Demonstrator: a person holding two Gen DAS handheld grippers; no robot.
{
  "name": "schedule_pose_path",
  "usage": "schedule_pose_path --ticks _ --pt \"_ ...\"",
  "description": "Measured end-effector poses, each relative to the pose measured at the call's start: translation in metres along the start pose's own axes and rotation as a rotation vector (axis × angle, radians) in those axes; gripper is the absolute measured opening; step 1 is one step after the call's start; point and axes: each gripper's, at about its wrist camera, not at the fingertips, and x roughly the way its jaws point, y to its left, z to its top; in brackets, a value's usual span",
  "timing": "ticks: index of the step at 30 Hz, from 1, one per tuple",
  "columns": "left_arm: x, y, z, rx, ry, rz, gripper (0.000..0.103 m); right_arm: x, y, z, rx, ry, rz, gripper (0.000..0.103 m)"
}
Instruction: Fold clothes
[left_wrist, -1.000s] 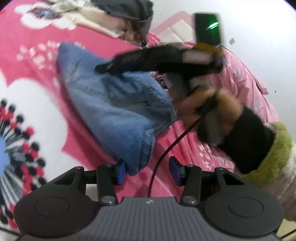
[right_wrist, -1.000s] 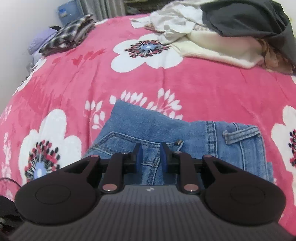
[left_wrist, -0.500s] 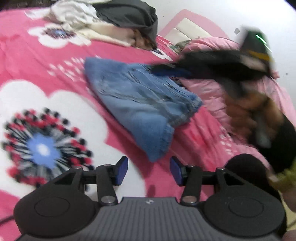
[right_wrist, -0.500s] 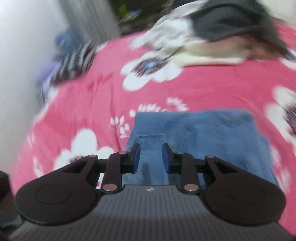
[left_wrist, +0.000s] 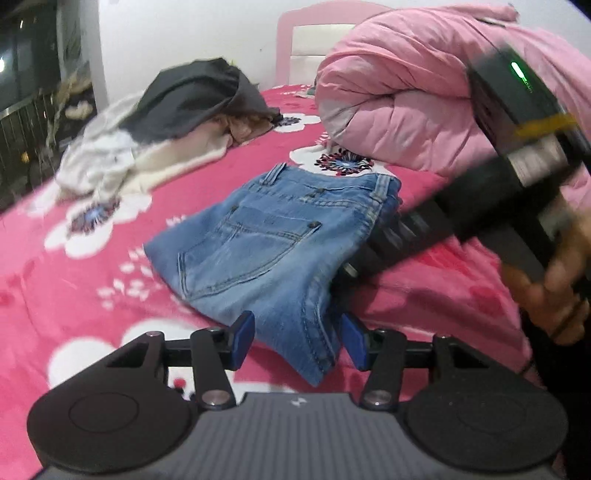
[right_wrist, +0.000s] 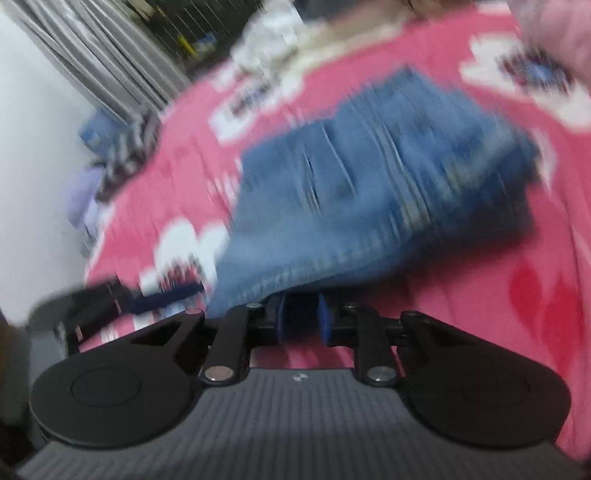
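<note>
1. On the pink floral bedspread (left_wrist: 92, 280), mid-bed: folded jeans (left_wrist: 273, 247) lie flat, waistband twd the headboard (left_wrist: 295, 40), folded end twd you.
2. Long axis runs from your L gripper (left_wrist: 298, 341) up and away, slightly right. The jeans' near corner sits between its pads, but the pads stand apart w/ no contact; jaws are closing, nothing clamped.
3. R gripper (right_wrist: 301, 323) is at the jeans' right edge, tips tucked under the denim per the L view. Jaws are narrow and closing; R view is too blurred to tell if the pads grip fabric.
4. R is nearer and more committed; L is just at the near end.
5. Room: open bedspread to the jeans' left. Rolled pink quilt (left_wrist: 406, 92) crowds the right/far side, clothes pile (left_wrist: 159, 129) sits far-left. Prob best to move the bundle left.
</note>
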Motion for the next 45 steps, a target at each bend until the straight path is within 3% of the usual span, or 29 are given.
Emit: schedule_pose_path --ticks 3,7,10,12,18,22,25,32,36,41,45 --pt "0.008 0.0 0.004 -0.032 0.017 0.035 0.035 0.0 0.001 0.003 -0.004 -0.069 0.026 0.016" --pt "0.01 0.009 0.005 -0.111 0.025 0.013 0.035 0.0 -0.002 0.001 -0.013 -0.119 0.046 0.016" --pt "0.014 0.015 0.006 -0.139 0.046 -0.003 0.036 0.005 -0.009 0.003 0.015 -0.107 0.074 0.016" --pt "0.014 0.02 0.008 -0.176 0.04 -0.005 0.027 0.006 -0.014 0.003 0.047 -0.103 0.089 0.016" --pt "0.013 0.057 0.002 -0.498 0.043 -0.092 0.021 -0.025 -0.005 -0.009 -0.005 -0.112 0.019 0.018" --pt "0.015 0.069 -0.002 -0.632 0.052 -0.131 0.02 -0.027 0.009 -0.031 -0.055 -0.024 0.057 0.018" --pt "0.016 0.073 -0.004 -0.696 0.053 -0.143 0.02 -0.017 0.025 -0.041 -0.106 0.011 0.052 0.019" --pt "0.017 0.075 -0.008 -0.738 0.055 -0.151 0.02 0.004 0.037 -0.041 -0.118 -0.039 -0.015 0.019" --pt "0.018 0.076 -0.011 -0.742 0.053 -0.156 0.021 0.007 0.011 -0.033 0.049 -0.05 0.026 0.018" --pt "0.018 0.078 -0.012 -0.749 0.052 -0.165 0.021 0.0 -0.047 -0.045 0.463 0.009 0.215 0.021" --pt "0.018 0.078 -0.013 -0.749 0.048 -0.169 0.021 -0.005 -0.069 -0.05 0.632 -0.019 0.319 0.024"
